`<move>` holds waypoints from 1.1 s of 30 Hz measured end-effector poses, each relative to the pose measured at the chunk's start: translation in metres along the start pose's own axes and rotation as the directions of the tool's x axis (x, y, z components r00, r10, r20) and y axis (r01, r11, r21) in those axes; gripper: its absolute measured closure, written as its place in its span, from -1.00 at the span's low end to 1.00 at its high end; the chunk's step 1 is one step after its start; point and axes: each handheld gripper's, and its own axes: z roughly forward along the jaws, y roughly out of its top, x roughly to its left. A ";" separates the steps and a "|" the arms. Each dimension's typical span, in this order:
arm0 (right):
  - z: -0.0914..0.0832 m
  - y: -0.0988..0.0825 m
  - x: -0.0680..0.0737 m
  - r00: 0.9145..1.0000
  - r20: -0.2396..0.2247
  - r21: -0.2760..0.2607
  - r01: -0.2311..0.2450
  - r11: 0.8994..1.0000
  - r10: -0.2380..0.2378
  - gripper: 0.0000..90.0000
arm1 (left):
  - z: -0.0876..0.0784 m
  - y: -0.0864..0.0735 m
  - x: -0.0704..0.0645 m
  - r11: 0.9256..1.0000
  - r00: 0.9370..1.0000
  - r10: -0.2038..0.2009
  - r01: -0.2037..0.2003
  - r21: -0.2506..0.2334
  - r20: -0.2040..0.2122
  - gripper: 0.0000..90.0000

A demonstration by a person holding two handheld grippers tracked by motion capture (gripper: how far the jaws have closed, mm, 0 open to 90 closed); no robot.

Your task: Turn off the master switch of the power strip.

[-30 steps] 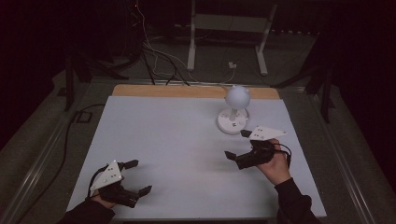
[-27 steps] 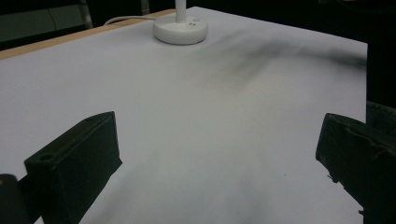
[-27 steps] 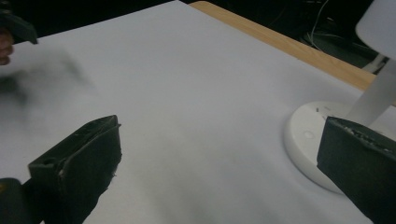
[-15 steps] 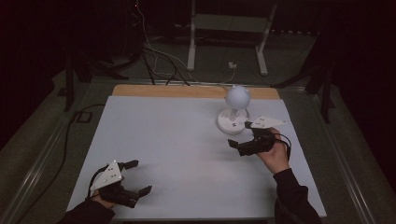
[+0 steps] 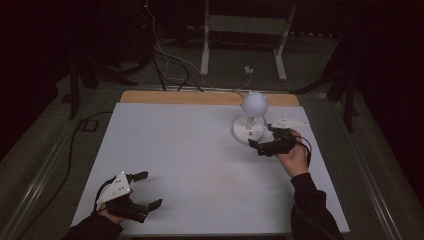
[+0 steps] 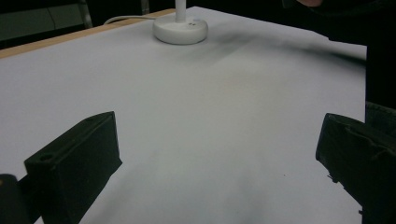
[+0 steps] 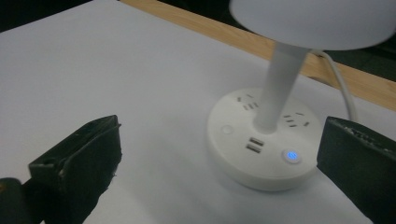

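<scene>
One white desk lamp (image 5: 249, 122) is standing on the table (image 5: 190, 150), and it is showing one round base (image 7: 261, 140), one stem (image 7: 280, 84) and one globe-shaped head (image 5: 254, 102). On that base, two sets of socket holes are showing, one (image 7: 246, 103) to the left of the stem and one (image 7: 295, 118) to its right, along with two USB ports (image 7: 252, 144) stacked together, one plain round button (image 7: 227, 129) and one glowing blue button (image 7: 291, 156). One white cable (image 7: 343, 88) is leading away from the base. Two grippers are sitting over the table, one left gripper (image 5: 145, 190) and one right gripper (image 5: 262, 139), each showing two black jaws, and one person is holding them with two hands.
</scene>
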 end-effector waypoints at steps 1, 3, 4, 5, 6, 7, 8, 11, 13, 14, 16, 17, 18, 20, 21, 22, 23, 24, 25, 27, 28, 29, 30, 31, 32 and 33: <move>0.001 0.000 -0.002 1.000 0.004 -0.001 -0.004 1.000 0.004 -1.00 | 0.000 0.000 0.000 1.000 1.000 0.000 0.000 0.000 0.000 -0.99; 0.004 -0.001 -0.005 1.000 0.020 0.009 -0.010 1.000 0.010 -1.00 | 0.000 0.000 0.000 1.000 1.000 0.000 0.000 0.001 0.002 -0.99; 0.006 -0.001 -0.007 1.000 0.021 0.007 -0.014 1.000 0.014 -1.00 | 0.000 0.000 0.000 1.000 1.000 0.001 -0.001 0.001 0.002 -0.99; 0.007 -0.002 -0.009 1.000 0.023 0.006 -0.018 1.000 0.017 -1.00 | 0.000 0.000 0.000 1.000 1.000 0.001 -0.001 0.001 0.002 -0.99; 0.009 -0.002 -0.010 0.999 0.029 0.007 -0.023 1.000 0.023 -1.00 | 0.000 0.000 0.000 1.000 1.000 0.000 0.000 0.000 0.002 -0.99; 0.011 -0.003 -0.011 0.999 0.035 0.012 -0.024 1.000 0.023 -1.00 | 0.000 0.000 0.000 1.000 1.000 0.000 0.000 0.000 0.002 -0.99; 0.012 -0.004 -0.013 0.999 0.039 0.013 -0.029 0.999 0.029 -1.00 | 0.000 0.000 0.000 1.000 1.000 0.001 -0.001 -0.003 0.002 -0.99; 0.017 -0.004 -0.017 0.997 0.050 0.009 -0.055 0.998 0.055 -1.00 | 0.000 0.000 0.000 1.000 1.000 0.001 -0.001 0.000 0.002 -0.99; 0.018 -0.004 -0.018 0.997 0.053 0.007 -0.061 0.998 0.060 -1.00 | 0.000 0.000 0.000 1.000 1.000 0.001 -0.001 0.000 0.003 -0.99; 0.021 -0.004 -0.021 0.996 0.060 0.013 -0.066 0.998 0.065 -1.00 | 0.000 0.000 0.000 1.000 1.000 0.001 -0.001 0.000 0.003 -0.99; 0.022 -0.004 -0.022 0.996 0.071 0.015 -0.063 0.998 0.062 -1.00 | 0.000 0.000 0.000 1.000 1.000 -0.001 0.001 -0.001 0.002 -0.99; 0.024 -0.004 -0.026 0.995 0.068 0.018 -0.080 0.997 0.079 -1.00 | 0.000 0.000 0.000 1.000 1.000 -0.001 0.001 -0.001 0.002 -0.99; 0.024 -0.004 -0.026 0.995 0.068 0.018 -0.080 0.997 0.079 -1.00 | 0.000 0.000 0.000 1.000 1.000 -0.001 0.001 -0.001 0.002 -0.99; 0.029 -0.004 -0.028 0.991 0.096 0.026 -0.100 0.995 0.097 -1.00 | 0.000 0.000 0.000 1.000 1.000 -0.004 0.004 -0.003 0.002 -0.99; 0.031 -0.003 -0.029 0.986 0.125 0.021 -0.114 0.993 0.110 -1.00 | 0.000 0.000 0.000 1.000 1.000 -0.005 0.005 -0.002 0.002 -0.99; 0.031 -0.003 -0.029 0.986 0.125 0.021 -0.114 0.993 0.110 -1.00 | 0.000 0.000 0.000 1.000 1.000 -0.005 0.005 -0.002 0.002 -0.99; 0.033 -0.004 -0.031 0.984 0.128 0.022 -0.132 0.991 0.128 -1.00 | 0.000 0.000 0.000 1.000 1.000 -0.004 0.004 -0.001 0.002 -0.99; 0.035 -0.004 -0.032 0.982 0.142 0.026 -0.129 0.991 0.125 -1.00 | 0.000 0.000 0.000 1.000 1.000 -0.003 0.003 0.000 0.002 -0.99; 0.036 -0.004 -0.032 0.980 0.155 0.028 -0.133 0.991 0.127 -1.00 | 0.000 0.000 0.000 1.000 1.000 -0.003 0.003 0.000 0.002 -0.99; 0.037 -0.005 -0.033 0.978 0.172 0.028 -0.129 0.991 0.122 -1.00 | 0.000 0.000 0.000 1.000 1.000 -0.004 0.004 0.000 0.003 -0.99; 0.038 -0.005 -0.034 0.977 0.174 0.033 -0.133 0.991 0.125 -1.00 | 0.000 0.000 0.000 1.000 1.000 -0.004 0.004 0.000 0.002 -0.99; 0.039 -0.005 -0.034 0.975 0.182 0.032 -0.134 0.990 0.126 -1.00 | 0.000 0.000 0.000 1.000 1.000 -0.004 0.004 0.000 0.002 -0.99; 0.040 -0.006 -0.035 0.973 0.196 0.030 -0.132 0.991 0.123 -0.96 | 0.000 0.000 0.001 1.000 1.000 -0.003 0.003 0.001 0.003 -0.99; 0.040 -0.006 -0.035 0.971 0.203 0.036 -0.136 0.990 0.126 -0.86 | 0.000 0.000 0.001 1.000 1.000 -0.004 0.004 -0.001 0.003 -0.99; 0.040 -0.006 -0.036 0.968 0.214 0.036 -0.139 0.990 0.129 -0.85 | 0.000 0.000 0.001 1.000 1.000 -0.006 0.006 -0.002 0.004 -0.99; 0.041 -0.007 -0.037 0.965 0.225 0.035 -0.144 0.989 0.132 -0.78 | 0.000 0.000 0.001 1.000 1.000 -0.005 0.005 0.000 0.004 -0.99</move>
